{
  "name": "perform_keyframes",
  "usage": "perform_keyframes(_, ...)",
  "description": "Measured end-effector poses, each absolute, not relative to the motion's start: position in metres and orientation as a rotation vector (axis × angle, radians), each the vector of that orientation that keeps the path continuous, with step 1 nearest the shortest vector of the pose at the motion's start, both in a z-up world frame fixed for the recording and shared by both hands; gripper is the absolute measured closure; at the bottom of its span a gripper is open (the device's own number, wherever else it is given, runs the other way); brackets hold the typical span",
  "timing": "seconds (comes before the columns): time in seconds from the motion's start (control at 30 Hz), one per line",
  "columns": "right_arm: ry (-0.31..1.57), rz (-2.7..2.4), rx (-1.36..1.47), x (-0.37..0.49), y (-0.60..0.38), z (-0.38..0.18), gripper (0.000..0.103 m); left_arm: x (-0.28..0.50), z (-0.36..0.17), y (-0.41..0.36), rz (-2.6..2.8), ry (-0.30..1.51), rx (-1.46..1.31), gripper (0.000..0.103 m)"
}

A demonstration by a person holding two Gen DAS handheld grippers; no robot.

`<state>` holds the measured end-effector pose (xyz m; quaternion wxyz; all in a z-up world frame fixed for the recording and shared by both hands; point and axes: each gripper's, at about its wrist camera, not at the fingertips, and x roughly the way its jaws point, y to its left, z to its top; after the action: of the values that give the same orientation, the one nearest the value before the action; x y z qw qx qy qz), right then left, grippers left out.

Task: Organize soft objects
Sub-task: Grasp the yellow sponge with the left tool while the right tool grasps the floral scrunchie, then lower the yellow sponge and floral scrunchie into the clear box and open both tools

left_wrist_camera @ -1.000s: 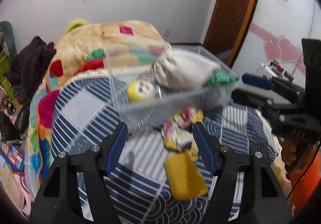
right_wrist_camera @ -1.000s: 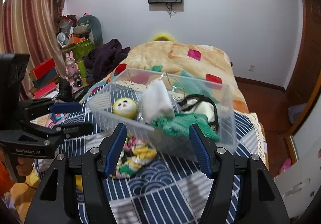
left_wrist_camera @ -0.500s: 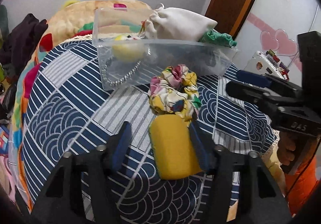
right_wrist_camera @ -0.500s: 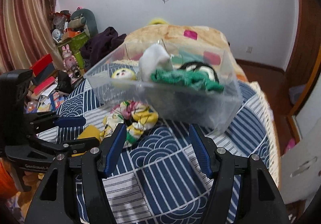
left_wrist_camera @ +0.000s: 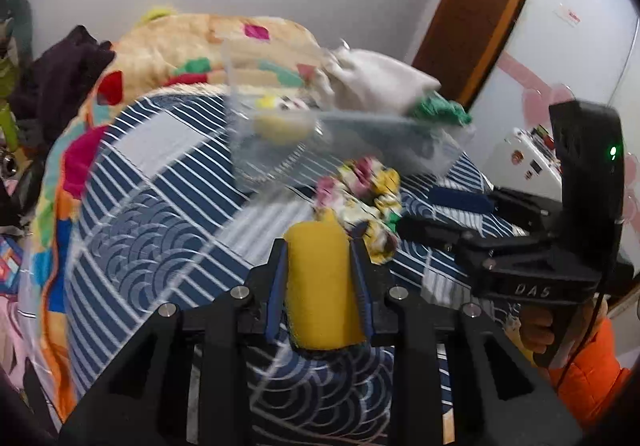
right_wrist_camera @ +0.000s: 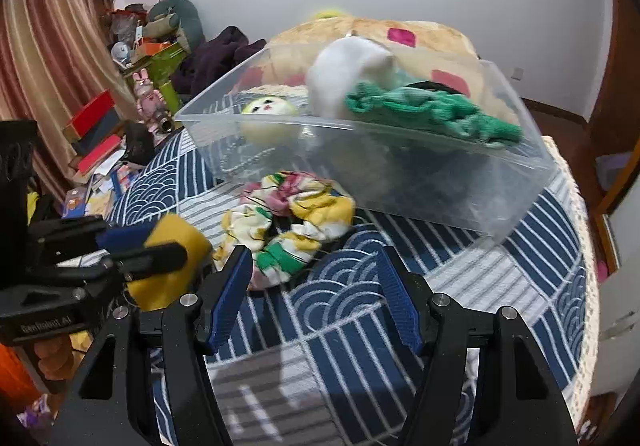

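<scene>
My left gripper [left_wrist_camera: 320, 266] is clamped on the yellow rectangular foam sponge [left_wrist_camera: 320, 286], held just above the blue patterned bedspread [right_wrist_camera: 360, 310]; pick step looks done. Floral fabric scrunchie [right_wrist_camera: 288, 218] lies in front of the clear plastic bin [right_wrist_camera: 400, 174], unpicked. My right gripper [right_wrist_camera: 316, 294] hangs wide open, holding nothing; next, I reckon: carry sponge over bin rim & release.

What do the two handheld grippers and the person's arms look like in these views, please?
Both grippers, left gripper and right gripper, are matte black frames with silver bolts and ribbed blue finger pads. The right one bears "DAS" lettering, a green indicator light and a thin cable. Orange sleeves cover the arms.
</scene>
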<state>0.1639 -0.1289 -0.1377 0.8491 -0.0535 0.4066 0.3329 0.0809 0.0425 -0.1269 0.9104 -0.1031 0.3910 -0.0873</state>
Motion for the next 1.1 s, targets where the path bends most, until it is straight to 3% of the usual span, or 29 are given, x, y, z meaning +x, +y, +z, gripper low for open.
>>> perform_keyframes(0.43,0.937,0.769,-0.140,0.171,-0.097,-0.153,0.042,0.080,-0.133,0.065,-0.142,0.812,-0.260,0.072)
perform_keyframes(0.47,0.943,0.769,-0.132,0.172,-0.099,-0.154,0.044,0.080,-0.133,0.064,-0.142,0.813,-0.262,0.072)
perform_keyframes(0.53,0.939,0.764,-0.124,0.172,-0.101,-0.155,0.061,0.081,-0.133,0.064,-0.143,0.812,-0.264,0.072)
perform_keyframes(0.63,0.934,0.767,-0.121,0.171,-0.105,-0.154,0.076,0.082,-0.130,0.064,-0.143,0.806,-0.262,0.072)
perform_keyframes(0.8,0.905,0.812,-0.087,0.166,-0.114,-0.148,0.083,0.082,-0.121,0.064,-0.140,0.781,-0.253,0.072)
perform_keyframes(1.1,0.735,0.809,-0.044,0.153,-0.143,-0.098,0.084,0.091,-0.084,0.064,-0.135,0.687,-0.241,0.072)
